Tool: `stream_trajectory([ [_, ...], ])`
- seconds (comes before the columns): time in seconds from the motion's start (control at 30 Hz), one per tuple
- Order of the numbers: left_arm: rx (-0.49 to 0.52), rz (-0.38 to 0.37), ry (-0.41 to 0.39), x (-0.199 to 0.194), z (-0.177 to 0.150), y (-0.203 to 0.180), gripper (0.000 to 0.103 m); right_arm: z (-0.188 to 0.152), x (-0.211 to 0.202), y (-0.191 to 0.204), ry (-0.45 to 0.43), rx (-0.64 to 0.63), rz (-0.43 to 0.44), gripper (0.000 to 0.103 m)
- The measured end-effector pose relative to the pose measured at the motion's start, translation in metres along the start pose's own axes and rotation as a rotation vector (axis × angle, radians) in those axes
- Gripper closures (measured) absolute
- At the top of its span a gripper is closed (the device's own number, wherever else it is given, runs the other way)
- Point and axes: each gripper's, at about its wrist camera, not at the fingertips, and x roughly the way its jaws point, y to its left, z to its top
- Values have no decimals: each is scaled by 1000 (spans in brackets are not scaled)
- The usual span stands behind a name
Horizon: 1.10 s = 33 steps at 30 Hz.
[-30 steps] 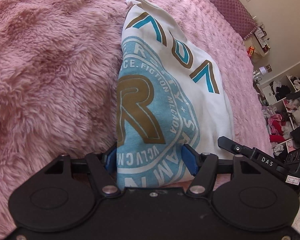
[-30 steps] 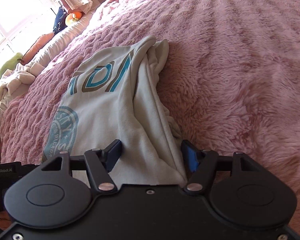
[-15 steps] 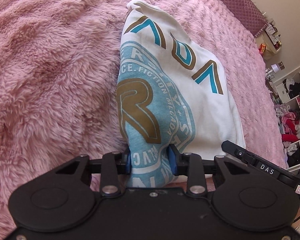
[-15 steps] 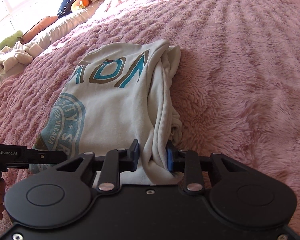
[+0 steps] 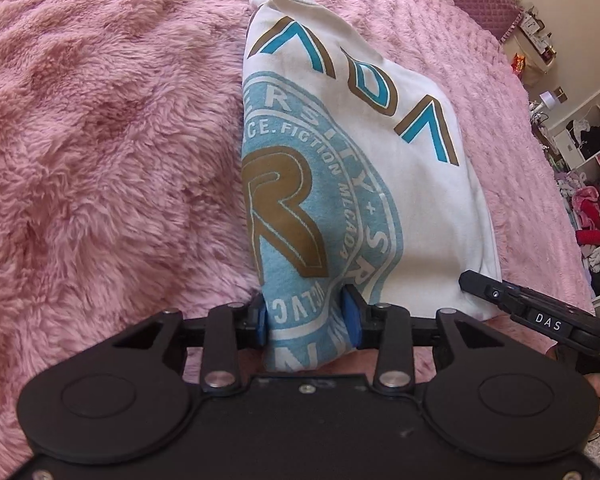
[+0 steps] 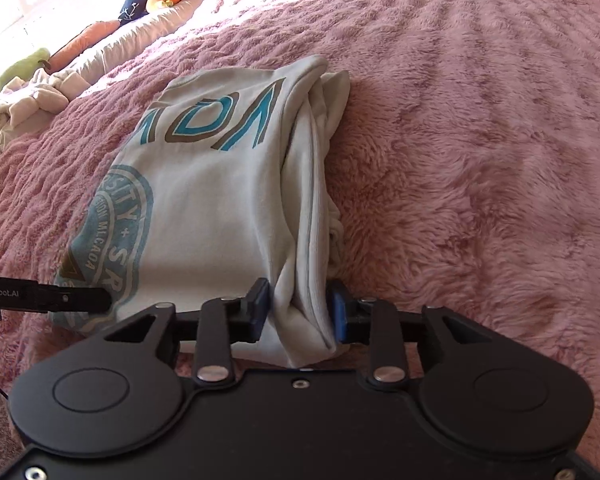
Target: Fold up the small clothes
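Both grippers — left gripper (image 5: 307, 317), right gripper (image 6: 300, 311) — closed from wide, eased slightly; clamped T-shirt (image 5: 412, 200) bottom hem, lower centre. Ready for fold.

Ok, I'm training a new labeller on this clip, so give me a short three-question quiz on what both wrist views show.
1. True or false: the shirt lies on a pink blanket.
2. Which part of the shirt sits between the left claw's pads: a) the blue round print, b) a plain white fold, c) nothing?
3. What sits between the right claw's pads?

Key: 1 true; 2 a; 3 the shirt's bunched white edge. Both claws' jaws have just been opening slightly, though the pads look pressed on the cloth.
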Motion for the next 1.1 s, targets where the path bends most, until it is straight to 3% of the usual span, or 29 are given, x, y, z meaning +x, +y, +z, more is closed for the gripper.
stream_trajectory([
  [0.03, -4, 4, -6, -6, 2, 0, 62, 0, -4, 0, -10, -3, -18, 56],
  [0.1, 15, 54, -52, -25, 5, -8, 67, 4, -18, 2, -48, -17, -54, 55],
  [0.17, 57, 80, -128, -44, 6, -18, 62, 8, -36, 12, -129, -54, -113, 55],
  [0.27, 77, 24, -202, -62, 8, -32, 60, 13, -59, 29, -240, -96, -75, 55],
  [0.3, 72, 2, -206, -62, 8, -34, 59, 15, -59, 34, -240, -99, -37, 56],
  [0.37, 67, -29, -192, -48, 8, -43, 57, 12, -46, 42, -190, -109, 9, 73],
  [0.5, 47, 37, -124, -2, -3, -31, 57, -2, -4, 39, -71, -119, -73, 84],
  [0.57, 44, 29, -124, 9, -7, -23, 55, -9, 4, 32, -66, -96, -80, 92],
  [0.7, -5, 10, -156, -8, -4, -28, 58, -4, -14, 34, -96, -75, -76, 92],
  [0.83, 23, -5, -206, -37, -18, -42, 54, -11, -38, 39, -141, -103, -85, 90],
  [0.97, -7, 40, -141, -20, -37, -31, 55, -24, -24, 26, -67, -58, -106, 91],
  [1.1, -20, 61, -124, -7, -42, -28, 55, -28, -15, 27, -54, -59, -121, 91],
])
